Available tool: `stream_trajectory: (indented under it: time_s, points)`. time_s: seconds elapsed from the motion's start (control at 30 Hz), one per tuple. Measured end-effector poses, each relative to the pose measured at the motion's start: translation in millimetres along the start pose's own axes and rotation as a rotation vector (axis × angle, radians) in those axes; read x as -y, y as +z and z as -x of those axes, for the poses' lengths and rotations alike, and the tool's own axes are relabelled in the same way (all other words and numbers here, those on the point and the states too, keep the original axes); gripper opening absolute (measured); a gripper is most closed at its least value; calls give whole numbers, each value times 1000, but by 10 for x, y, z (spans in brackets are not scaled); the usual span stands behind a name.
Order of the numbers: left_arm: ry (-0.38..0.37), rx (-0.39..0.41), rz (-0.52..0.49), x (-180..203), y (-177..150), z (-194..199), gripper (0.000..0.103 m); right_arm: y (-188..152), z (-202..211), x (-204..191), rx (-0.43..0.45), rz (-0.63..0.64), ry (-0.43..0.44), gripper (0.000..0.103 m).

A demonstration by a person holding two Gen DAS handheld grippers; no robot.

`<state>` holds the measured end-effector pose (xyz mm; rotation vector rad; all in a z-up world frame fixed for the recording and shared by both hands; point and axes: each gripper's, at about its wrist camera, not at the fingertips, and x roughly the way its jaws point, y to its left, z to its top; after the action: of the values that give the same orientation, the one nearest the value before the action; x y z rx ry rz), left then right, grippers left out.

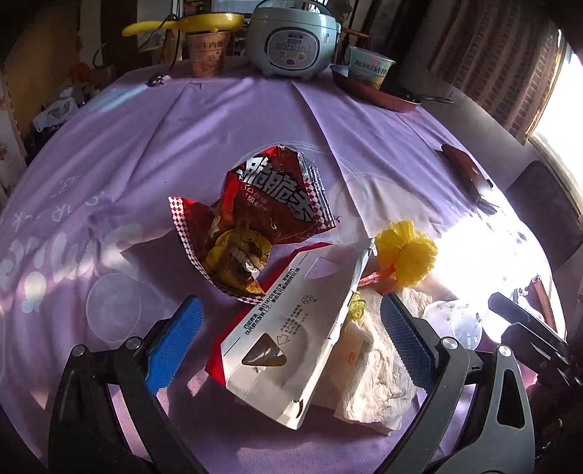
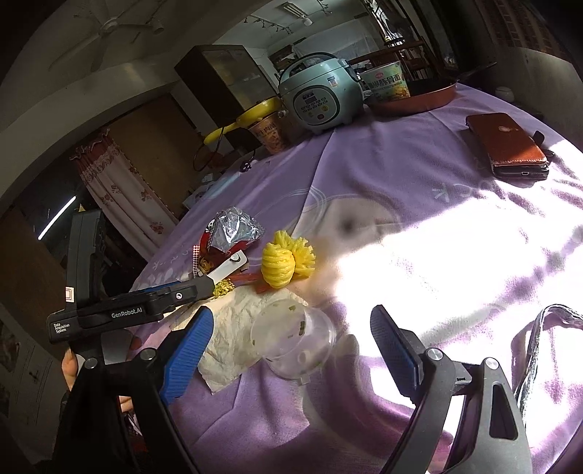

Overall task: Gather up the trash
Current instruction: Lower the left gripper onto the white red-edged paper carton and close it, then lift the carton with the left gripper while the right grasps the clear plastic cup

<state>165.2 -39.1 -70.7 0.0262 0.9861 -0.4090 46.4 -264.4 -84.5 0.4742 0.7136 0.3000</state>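
Observation:
Trash lies on the purple tablecloth (image 1: 218, 124). A flattened white and red carton (image 1: 291, 328) lies between the open fingers of my left gripper (image 1: 291, 310), partly on a crumpled white napkin (image 1: 368, 375). A red snack bag (image 1: 255, 218) lies just beyond it. A yellow net ball (image 1: 404, 251) sits to the right. A clear plastic lid (image 1: 113, 306) lies at the left. My right gripper (image 2: 291, 328) is open around a clear plastic cup (image 2: 295, 339) lying on its side, beside the napkin (image 2: 233, 339) and yellow net (image 2: 284, 262). The left gripper's body (image 2: 127, 310) shows at the left.
At the table's far edge stand a rice cooker (image 1: 291, 40), two instant noodle cups (image 1: 207, 51) (image 1: 370, 69), a yellow ladle (image 1: 182, 22) and a copper pan (image 1: 379, 93). A brown phone case (image 2: 506, 142) lies at the right. A strap (image 2: 539, 350) lies near my right gripper.

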Motion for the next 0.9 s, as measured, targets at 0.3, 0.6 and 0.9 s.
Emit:
stream_trajectory:
  time_s: [0.3,0.6,0.9]
  points:
    - [-183,-92,2,169,-245,47,75,13,-12,18,-3,-5,18,86]
    - [-133,-30,75,49,-91,105,76,14,-13,33,-3,-10,19,86]
    - [-160,-45,95,82,90,45,84,19,-35,72,-15,-27,41,86]
